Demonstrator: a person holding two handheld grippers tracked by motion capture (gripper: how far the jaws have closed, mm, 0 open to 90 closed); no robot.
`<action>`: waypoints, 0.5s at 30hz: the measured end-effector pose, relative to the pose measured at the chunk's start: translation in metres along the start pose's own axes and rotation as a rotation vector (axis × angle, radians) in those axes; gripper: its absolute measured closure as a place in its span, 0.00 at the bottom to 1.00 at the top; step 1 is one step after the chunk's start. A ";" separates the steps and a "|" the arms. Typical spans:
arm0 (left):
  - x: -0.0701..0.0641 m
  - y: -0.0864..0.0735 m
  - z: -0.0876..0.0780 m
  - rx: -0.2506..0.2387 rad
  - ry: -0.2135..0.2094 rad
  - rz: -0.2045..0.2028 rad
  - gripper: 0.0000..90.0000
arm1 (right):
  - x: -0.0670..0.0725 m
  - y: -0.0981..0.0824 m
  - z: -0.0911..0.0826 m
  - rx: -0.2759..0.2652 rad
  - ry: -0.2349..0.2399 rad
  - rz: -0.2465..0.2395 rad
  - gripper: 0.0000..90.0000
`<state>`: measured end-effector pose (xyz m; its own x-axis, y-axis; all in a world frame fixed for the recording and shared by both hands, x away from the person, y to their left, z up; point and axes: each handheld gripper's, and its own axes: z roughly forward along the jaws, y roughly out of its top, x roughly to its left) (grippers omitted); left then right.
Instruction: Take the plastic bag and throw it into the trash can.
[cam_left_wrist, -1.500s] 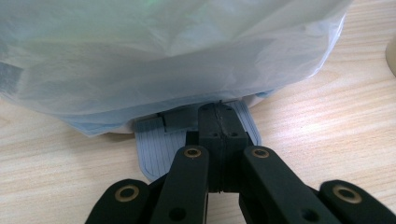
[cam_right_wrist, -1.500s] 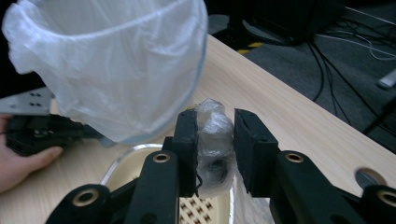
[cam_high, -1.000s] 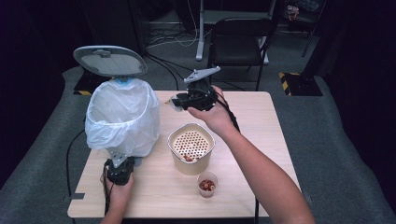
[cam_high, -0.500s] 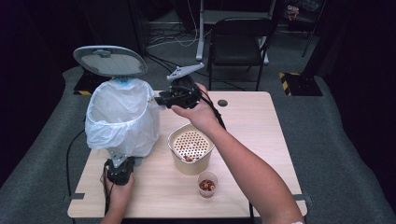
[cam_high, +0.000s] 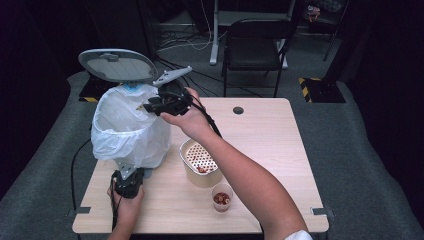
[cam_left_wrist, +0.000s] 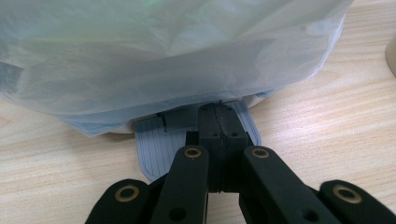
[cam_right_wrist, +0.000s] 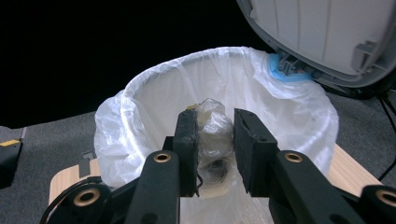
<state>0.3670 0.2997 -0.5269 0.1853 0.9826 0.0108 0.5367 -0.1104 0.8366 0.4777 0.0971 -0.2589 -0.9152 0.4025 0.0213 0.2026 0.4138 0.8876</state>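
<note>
A pedal bin (cam_high: 130, 131) lined with a white bag stands at the table's left, its grey lid (cam_high: 117, 65) raised. My left gripper (cam_high: 128, 176) sits low at the bin's foot, shut, with its tips (cam_left_wrist: 218, 109) pressing down on the grey ribbed pedal (cam_left_wrist: 156, 147). My right gripper (cam_high: 146, 107) hovers at the bin's rim, over the open mouth (cam_right_wrist: 224, 84). It is shut on a crumpled wad of clear plastic (cam_right_wrist: 212, 119), which sits between the jaws above the bag's inside.
A beige pot (cam_high: 186, 165) with a perforated insert and red bits stands mid-table, under my right forearm. A small cup (cam_high: 222, 196) of red pieces sits in front of it. The table's right half (cam_high: 270, 150) is bare wood. A black chair (cam_high: 255, 45) stands behind.
My right gripper has carried the plastic wad left, from above the table's middle to over the bin's mouth. The left gripper has stayed on the pedal and the lid has stayed up.
</note>
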 end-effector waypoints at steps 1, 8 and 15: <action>0.000 0.001 -0.001 0.015 -0.005 0.001 1.00 | 0.001 0.001 0.003 0.003 0.001 0.001 0.79; 0.000 0.001 -0.001 0.009 -0.003 -0.002 1.00 | 0.008 0.006 0.015 0.003 -0.001 -0.034 0.79; 0.000 0.001 -0.001 0.011 -0.002 -0.001 1.00 | 0.014 0.005 0.030 -0.014 -0.004 -0.080 0.79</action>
<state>0.3666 0.3002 -0.5258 0.1864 0.9824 0.0089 0.5458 -0.1111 0.8305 0.4764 0.1295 -0.2677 -0.9269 0.3717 -0.0518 0.1237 0.4330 0.8929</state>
